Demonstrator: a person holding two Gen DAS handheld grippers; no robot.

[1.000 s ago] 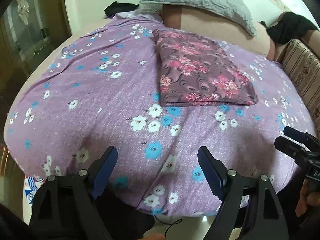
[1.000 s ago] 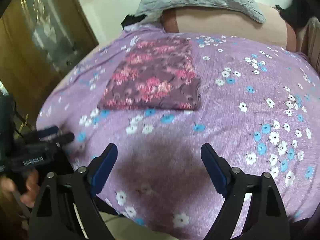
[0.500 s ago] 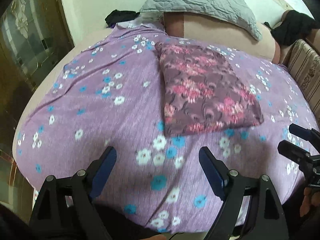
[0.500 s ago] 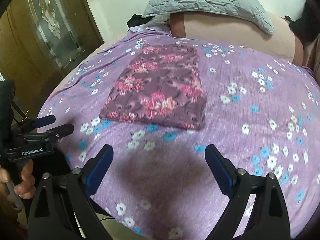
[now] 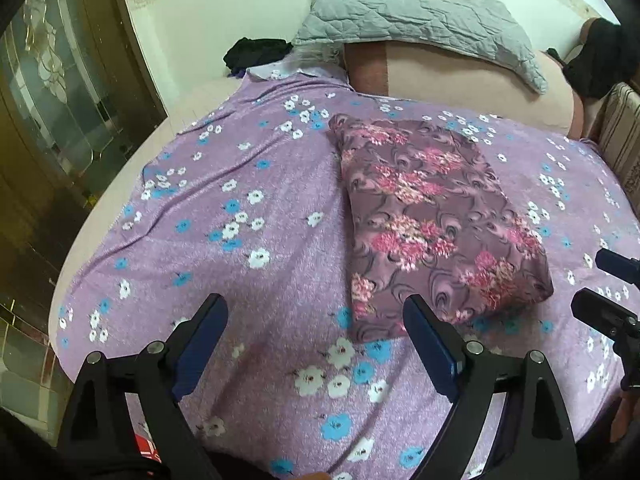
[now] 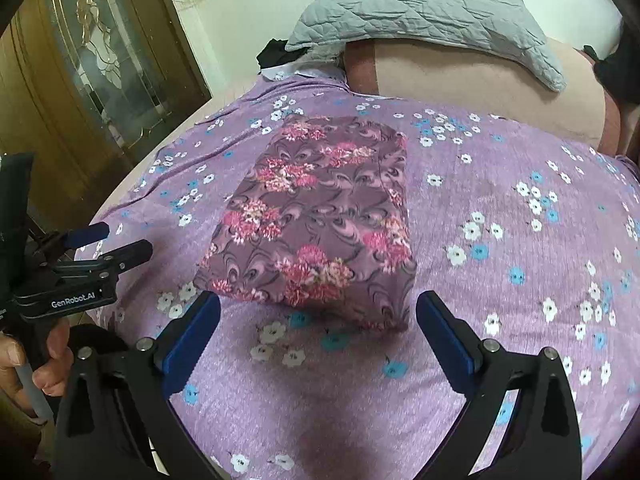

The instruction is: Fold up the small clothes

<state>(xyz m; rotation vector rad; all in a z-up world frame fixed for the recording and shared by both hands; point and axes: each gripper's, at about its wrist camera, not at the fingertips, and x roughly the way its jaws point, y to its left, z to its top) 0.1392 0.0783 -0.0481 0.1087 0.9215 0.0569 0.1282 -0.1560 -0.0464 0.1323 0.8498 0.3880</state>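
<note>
Foreground: the left tool and the right tool, each with jaws spread wide and nothing between the blue pads; both have just been opening further. Each hangs over the near part of the bed, tilted down toward it, clear of the cloth. The left tool also shows at the left edge of the right wrist view, gripped by a hand.

Middle ground: the folded garment, a dark floral rectangle, lies flat on the purple flowered bedsheet, its near edge just beyond the tool tips. The fold looks finished and tidy, so the task appears near its end for this piece.

Background: a grey quilted pillow on a pink bolster, dark clothing by the wall, and a glazed door at the left.

Hazards, as judged: a tool dipping forward could catch the near edge and drag the top layer open; a grip taking only the upper layer would unfold the stack on lifting; pressing into the soft bed could wrinkle the sheet and skew the fold.
</note>
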